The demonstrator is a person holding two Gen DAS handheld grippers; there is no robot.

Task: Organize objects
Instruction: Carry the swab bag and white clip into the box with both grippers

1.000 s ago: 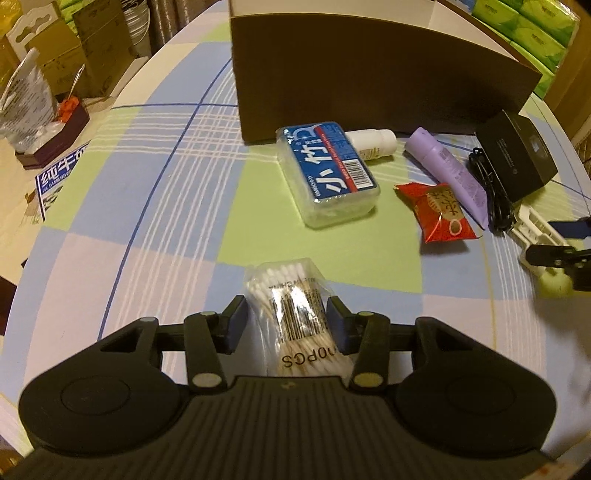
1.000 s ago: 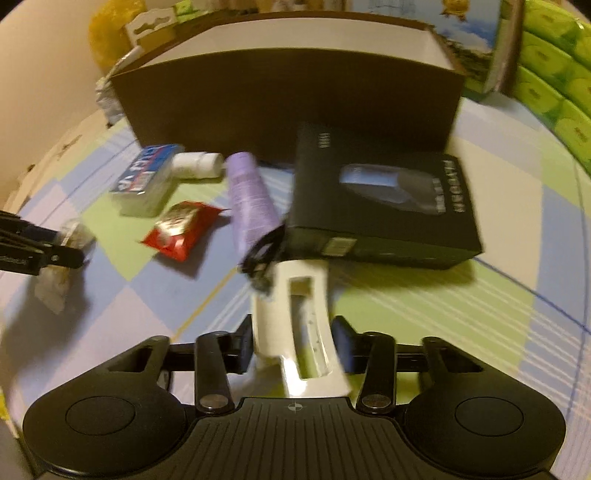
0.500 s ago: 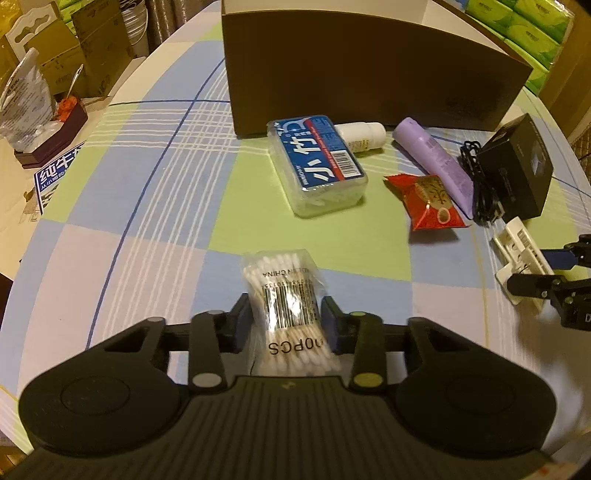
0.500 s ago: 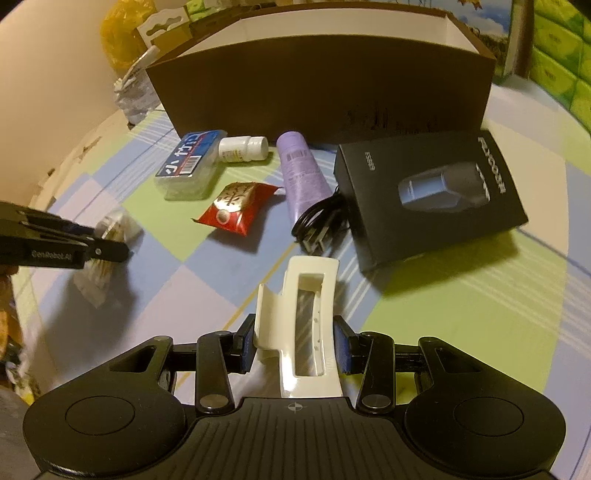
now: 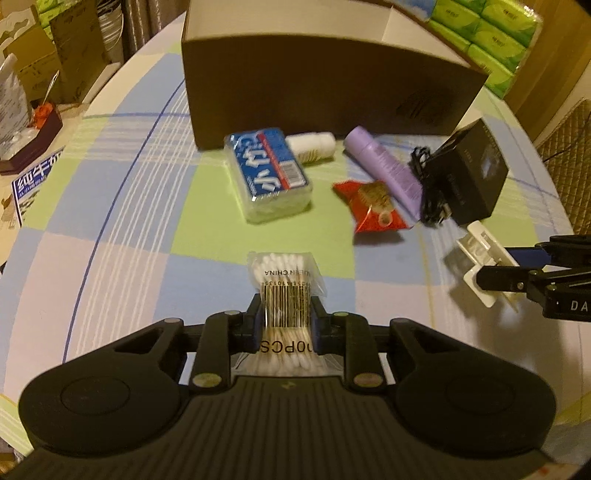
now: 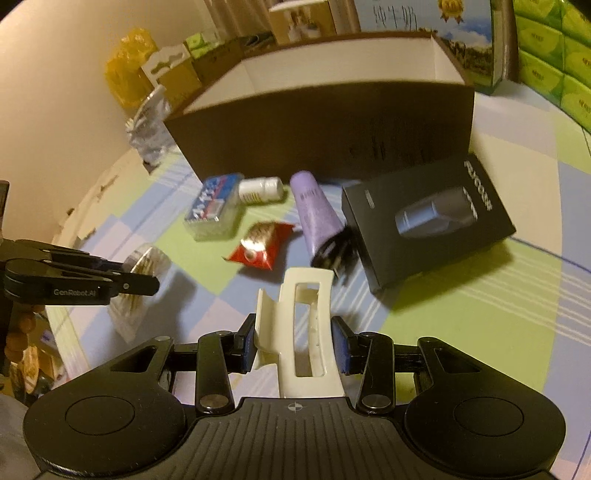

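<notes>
My left gripper (image 5: 284,325) clamps the cotton swab pack (image 5: 284,291), long axis pointing ahead at the brown box (image 5: 325,85). My right gripper (image 6: 295,349) pinches the white hair claw (image 6: 303,332); box dead ahead, open top beyond its near wall.

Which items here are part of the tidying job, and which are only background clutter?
Part of the job:
- cotton swab pack, held in the left claw
- white hair clip, held in the right claw
- brown box
- blue pack, white bottle, purple tube, red packet, black box

Lying about:
- green tissue packs
- yellow bag
</notes>
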